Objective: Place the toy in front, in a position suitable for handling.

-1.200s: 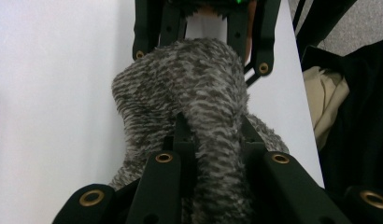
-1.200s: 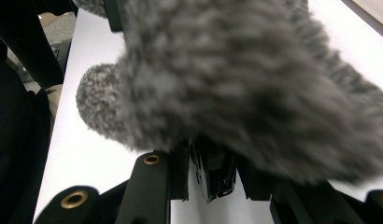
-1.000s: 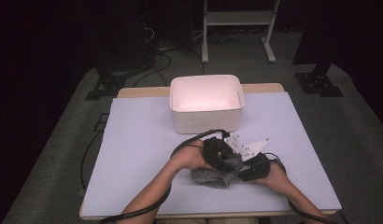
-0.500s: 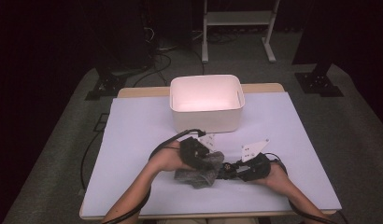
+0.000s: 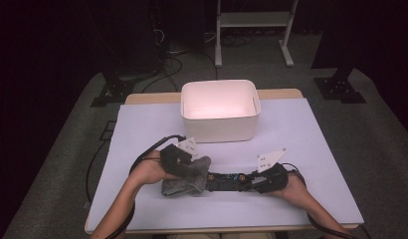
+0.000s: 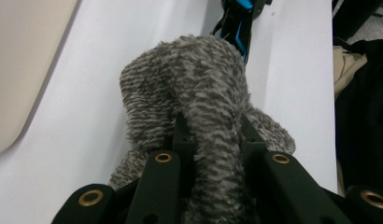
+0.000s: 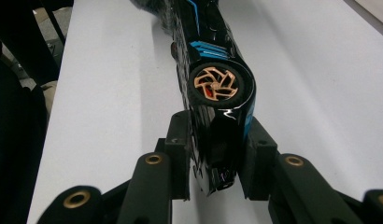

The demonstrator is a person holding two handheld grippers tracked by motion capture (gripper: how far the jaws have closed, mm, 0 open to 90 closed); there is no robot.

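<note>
The left gripper (image 5: 184,167) — clamped on the grey cloth (image 6: 199,107) — has slid left, uncovering the toy car (image 7: 213,70). The right gripper (image 7: 213,158) grips its end.

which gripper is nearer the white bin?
Left. The left gripper, shut on the grey cloth, sits just in front of the white bin; the right gripper holds the toy car farther back.

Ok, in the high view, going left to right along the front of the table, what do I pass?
Left hand → left tool shut on the grey fuzzy cloth → black toy car → right tool shut on the car → right hand.
</note>
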